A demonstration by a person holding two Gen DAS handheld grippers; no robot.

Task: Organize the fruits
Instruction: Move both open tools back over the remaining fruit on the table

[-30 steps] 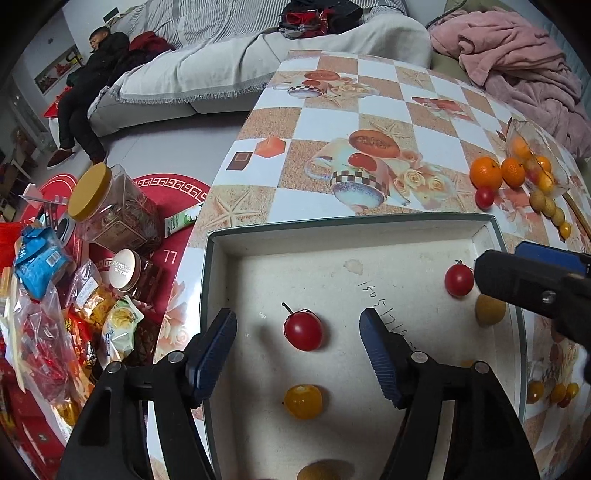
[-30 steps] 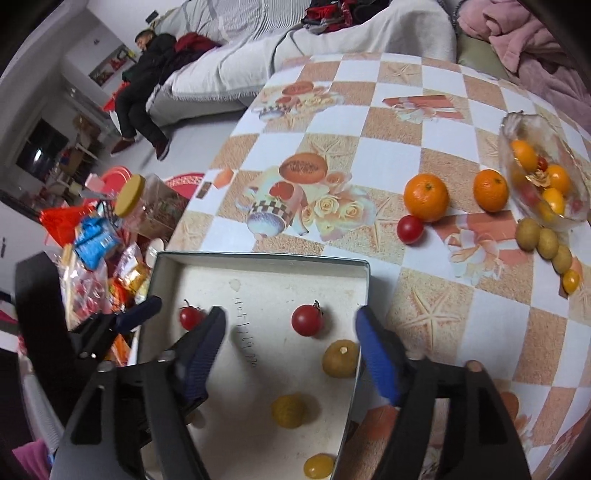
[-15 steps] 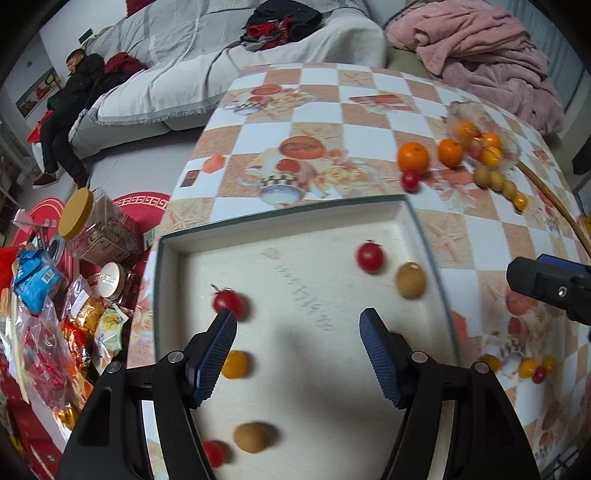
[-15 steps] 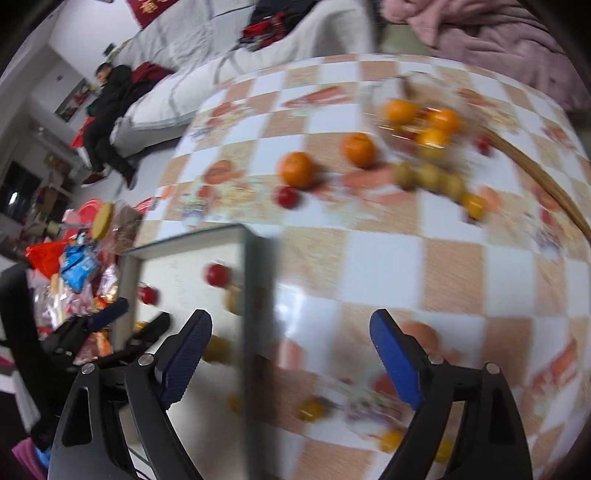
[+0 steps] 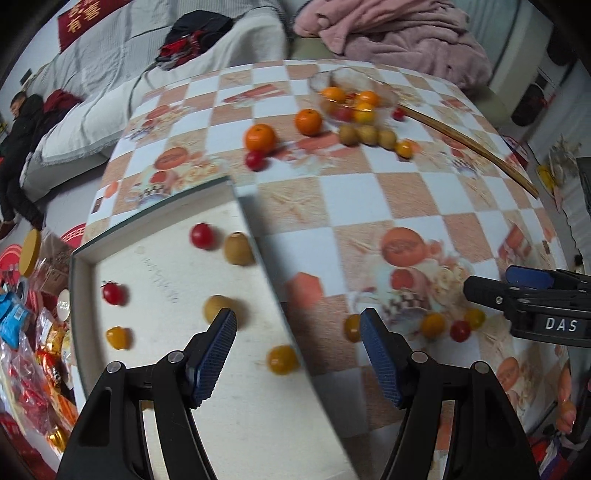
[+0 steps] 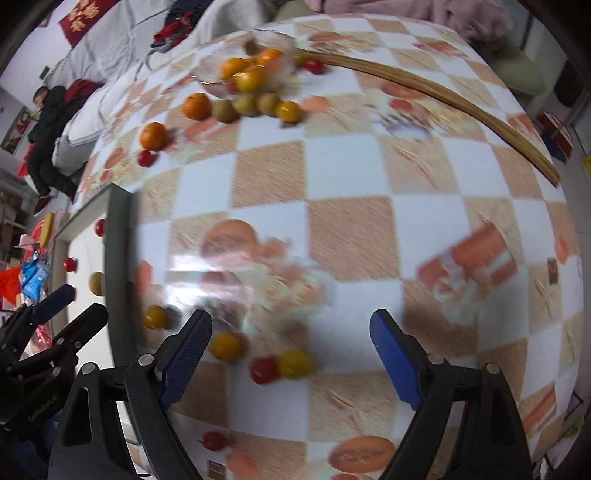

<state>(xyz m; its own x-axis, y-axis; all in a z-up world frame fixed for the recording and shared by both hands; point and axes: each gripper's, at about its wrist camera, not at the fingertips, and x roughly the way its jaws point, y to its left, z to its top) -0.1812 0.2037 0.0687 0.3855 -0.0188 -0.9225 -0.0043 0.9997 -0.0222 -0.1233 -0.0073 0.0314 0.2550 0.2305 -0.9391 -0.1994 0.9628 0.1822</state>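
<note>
A shallow white box (image 5: 173,266) with a dark rim lies on the table's left side and holds several small fruits: red cherry tomatoes (image 5: 202,235), brown kiwis (image 5: 238,248) and yellow tomatoes (image 5: 282,359). My left gripper (image 5: 297,350) is open and empty above the box's right rim. My right gripper (image 6: 290,356) is open and empty above a loose cluster of yellow tomatoes (image 6: 226,346) and a red tomato (image 6: 263,369) on the table. A glass bowl (image 5: 352,98) of fruit, oranges (image 5: 260,137) and kiwis (image 5: 365,134) sit at the far end.
The table has a checkered printed cloth (image 6: 351,177). A long wooden stick (image 6: 424,96) lies across the far right. Snack bags and jars (image 5: 26,314) crowd the floor at left. A sofa with blankets (image 5: 388,33) stands behind. The right gripper shows in the left wrist view (image 5: 528,302).
Both grippers have swung to the right, away from over the box toward the open table. The right gripper now looks at the loose tomatoes beside the box. Both stay open.
</note>
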